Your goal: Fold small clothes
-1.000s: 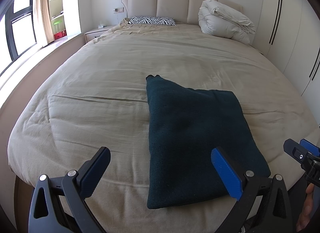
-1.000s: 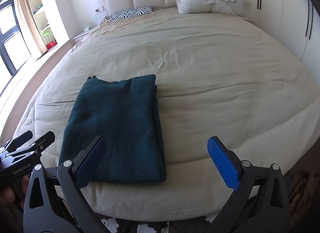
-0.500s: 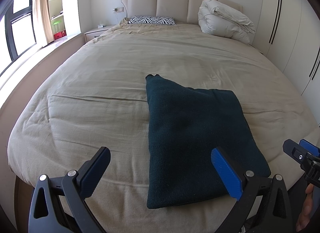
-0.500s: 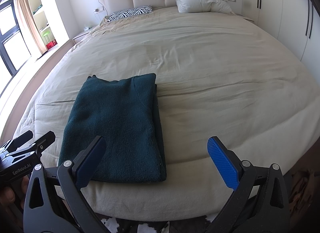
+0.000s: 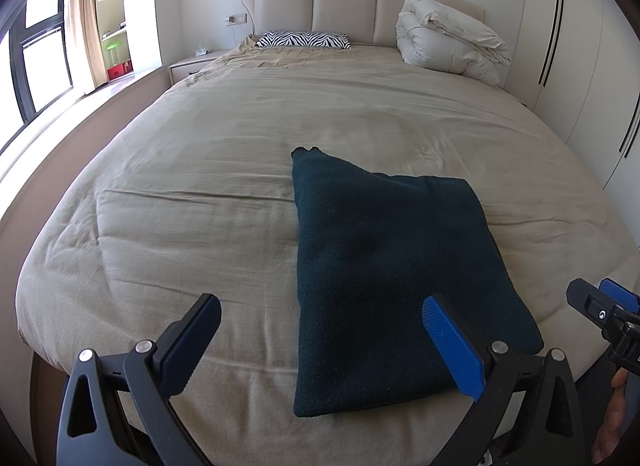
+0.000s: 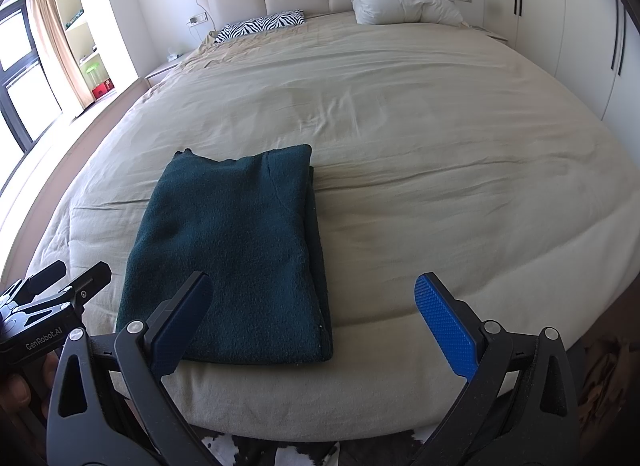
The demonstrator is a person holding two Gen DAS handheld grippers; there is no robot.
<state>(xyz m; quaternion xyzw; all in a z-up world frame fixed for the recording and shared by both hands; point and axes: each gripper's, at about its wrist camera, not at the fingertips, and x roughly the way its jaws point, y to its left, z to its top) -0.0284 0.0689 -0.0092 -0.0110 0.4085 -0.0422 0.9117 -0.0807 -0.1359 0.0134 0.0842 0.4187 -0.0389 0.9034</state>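
Note:
A dark green knitted garment (image 5: pixel 392 274) lies folded into a flat rectangle near the foot edge of the beige bed (image 5: pixel 208 169); in the right wrist view the garment (image 6: pixel 236 250) has its stacked layers showing along its right side. My left gripper (image 5: pixel 328 330) is open, held just short of the bed's edge, its right finger over the garment's near right corner. My right gripper (image 6: pixel 316 306) is open too, hovering before the garment's near right corner. Nothing is held by either. Each gripper shows at the margin of the other's view.
A zebra-print pillow (image 5: pixel 303 40) and a rolled white duvet (image 5: pixel 448 41) lie at the padded headboard. A nightstand (image 5: pixel 192 63) and window are to the left, wardrobe doors (image 5: pixel 560 49) to the right. A cowhide rug (image 6: pixel 280 450) lies below the bed's foot.

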